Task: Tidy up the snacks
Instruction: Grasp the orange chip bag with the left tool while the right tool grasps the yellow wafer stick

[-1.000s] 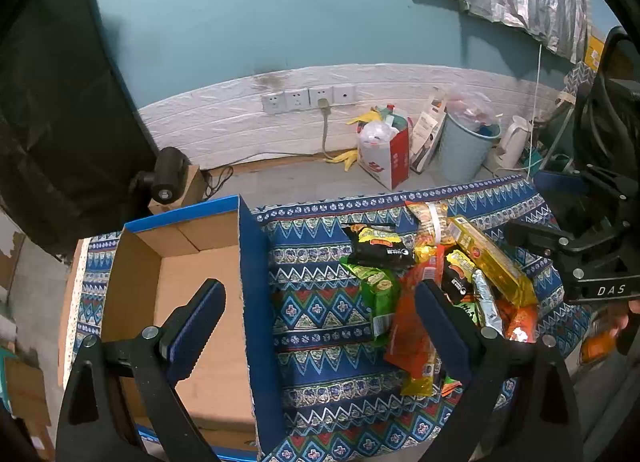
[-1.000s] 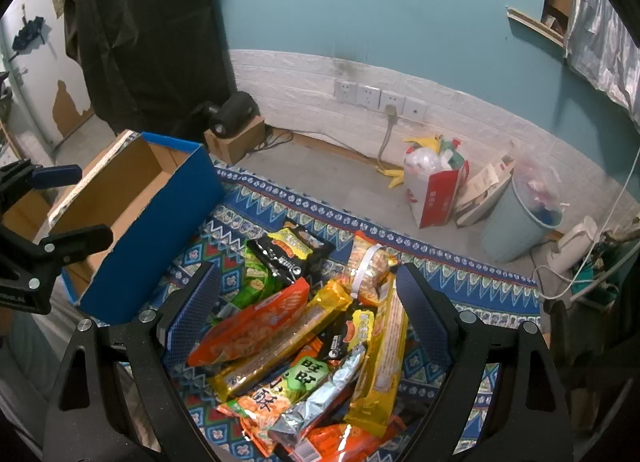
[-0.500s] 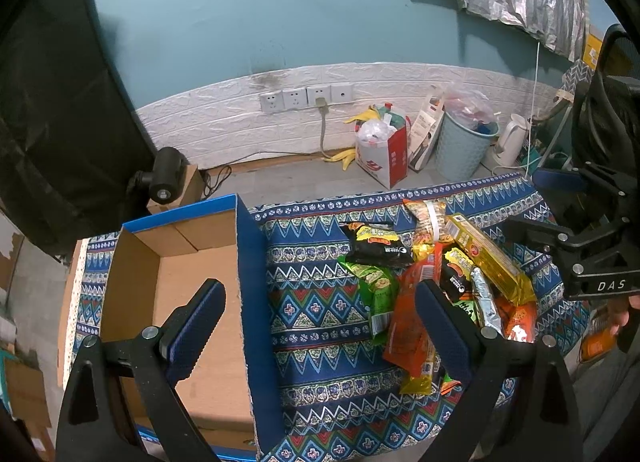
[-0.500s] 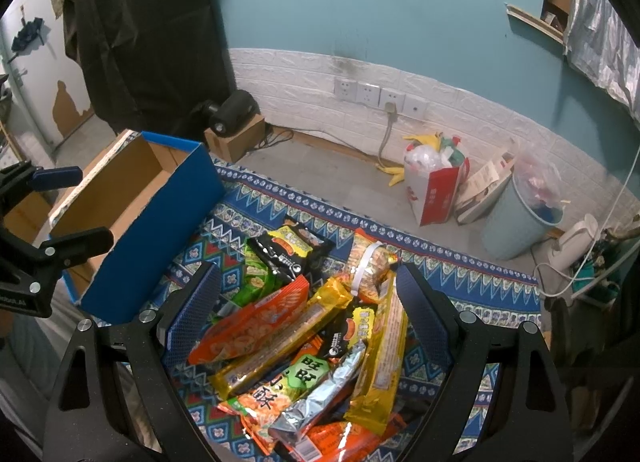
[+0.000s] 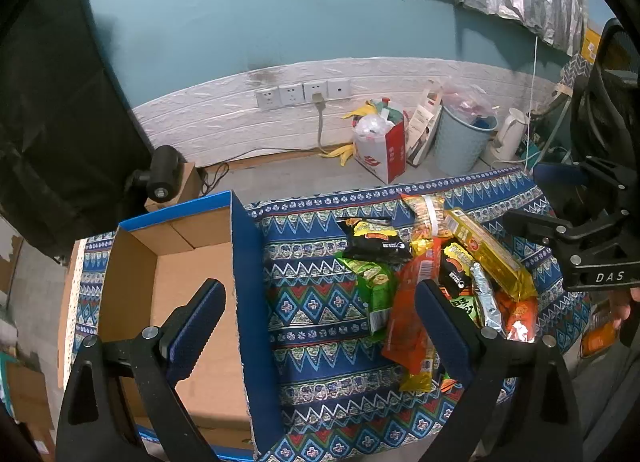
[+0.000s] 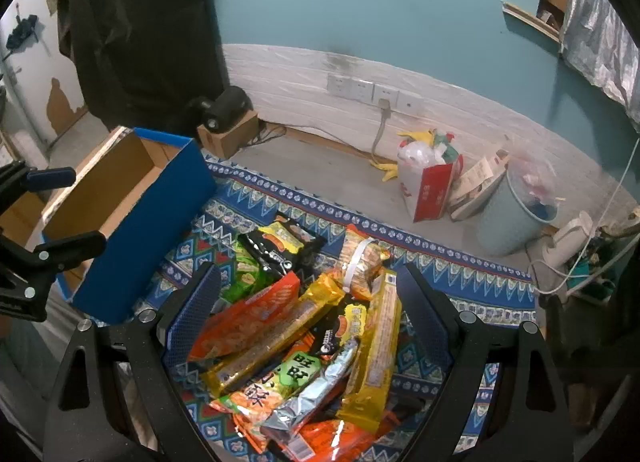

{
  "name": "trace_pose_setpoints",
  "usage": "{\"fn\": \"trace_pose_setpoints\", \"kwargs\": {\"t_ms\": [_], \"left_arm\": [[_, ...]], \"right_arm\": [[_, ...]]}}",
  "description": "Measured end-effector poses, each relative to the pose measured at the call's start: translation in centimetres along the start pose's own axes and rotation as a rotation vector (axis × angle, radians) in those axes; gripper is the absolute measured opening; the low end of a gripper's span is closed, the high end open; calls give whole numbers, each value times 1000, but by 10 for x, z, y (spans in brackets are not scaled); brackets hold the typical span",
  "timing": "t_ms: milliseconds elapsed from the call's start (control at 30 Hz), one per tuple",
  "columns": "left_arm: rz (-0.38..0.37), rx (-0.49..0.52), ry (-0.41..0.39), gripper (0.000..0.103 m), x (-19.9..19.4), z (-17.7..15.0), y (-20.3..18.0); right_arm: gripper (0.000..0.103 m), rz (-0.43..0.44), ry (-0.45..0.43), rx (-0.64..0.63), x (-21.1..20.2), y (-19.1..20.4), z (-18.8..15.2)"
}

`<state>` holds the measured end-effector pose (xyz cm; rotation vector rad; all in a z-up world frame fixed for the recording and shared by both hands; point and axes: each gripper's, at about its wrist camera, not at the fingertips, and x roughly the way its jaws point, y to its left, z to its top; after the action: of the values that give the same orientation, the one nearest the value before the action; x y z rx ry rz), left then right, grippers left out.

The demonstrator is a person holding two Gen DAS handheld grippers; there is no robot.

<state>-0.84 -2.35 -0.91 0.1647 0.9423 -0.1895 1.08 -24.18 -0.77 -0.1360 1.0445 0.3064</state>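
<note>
Item 1. My left hand-held gripper (image 5: 318,326): black frame, blue ribbed pads, jaws spread wide, nothing between them. It hangs over the box's right wall and the bare cloth beside it.

Item 2. My right hand-held gripper (image 6: 308,312): same build, jaws wide apart and holding nothing, poised above the snacks.

Item 3. Snacks (image 6: 316,346): a loose overlapping heap of crinkled foil and plastic packs on the right half of the tabletop. I count long gold packs (image 6: 378,346), an orange bag (image 6: 248,318), a silver sachet (image 6: 316,390), green packets (image 6: 246,276) and a black pack (image 6: 276,252) at the far edge.

Item 4. Cloth (image 5: 320,302): woven, blue zigzag and diamond bands, covering the tabletop. An open strip of it lies between heap and box.

Item 5. Box (image 5: 192,294): rectangular cardboard, blue outside, plain brown inside, open-topped, nothing in it that I can see, at the tabletop's left end.

Item 6. Beyond the far edge: grey floor, red-and-white bag (image 5: 380,149), pale blue bin (image 5: 460,141), white kettle (image 5: 508,133), sockets (image 5: 304,91) on white textured panelling, teal wall.
</note>
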Motion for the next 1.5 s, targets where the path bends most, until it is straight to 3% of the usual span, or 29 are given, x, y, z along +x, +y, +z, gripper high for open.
{"fn": "trace_pose_setpoints", "kwargs": {"t_ms": [400,633,900,1300,1433,1500], "left_arm": [[-18,44,21,97,12,1,-20],[-24,121,106,97,54,-9,-49],[-123,97,247,97,98,-17,-77],[-86,149,368,96,157,-27,-110],[-68,164,393,83,170,-30,-115],[-58,169,407,70,177,-32,-115]], "right_arm": [[88,-13,43,24,8,-16,-5],[88,-64,126,78,31,-43,-19],[88,-50,209,192,60,-82,-36],[87,2,338,272,113,-106,-64],[87,20,360,271,127,-107,-68],[86,28,370,263,134,-104,-70]]}}
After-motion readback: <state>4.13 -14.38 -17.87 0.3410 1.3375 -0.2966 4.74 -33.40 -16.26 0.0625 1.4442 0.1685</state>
